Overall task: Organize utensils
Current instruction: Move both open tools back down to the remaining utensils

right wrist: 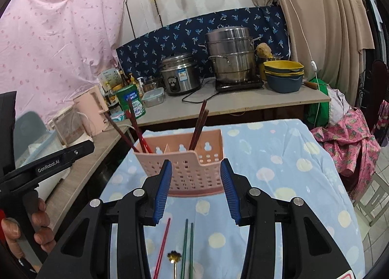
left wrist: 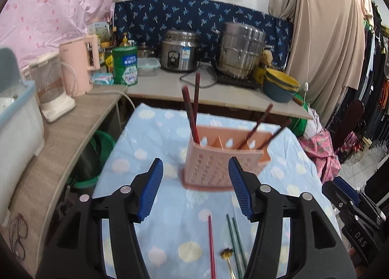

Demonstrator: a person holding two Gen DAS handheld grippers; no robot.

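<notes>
Before the pink caddy (right wrist: pixel 192 169), loose chopsticks (right wrist: pixel 188 247).

Lower ends of red chopstick (left wrist: pixel 211 247) and green chopsticks (left wrist: pixel 234 242) cut off.

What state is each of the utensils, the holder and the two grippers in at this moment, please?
Left gripper: open, empty.
Right gripper: open, empty.
Pink holder: upright on the tablecloth, dark chopsticks leaning inside.
Red chopstick: lying flat on the cloth.
Green chopsticks: lying flat, side by side.
Gold spoon: lying flat between them.
</notes>
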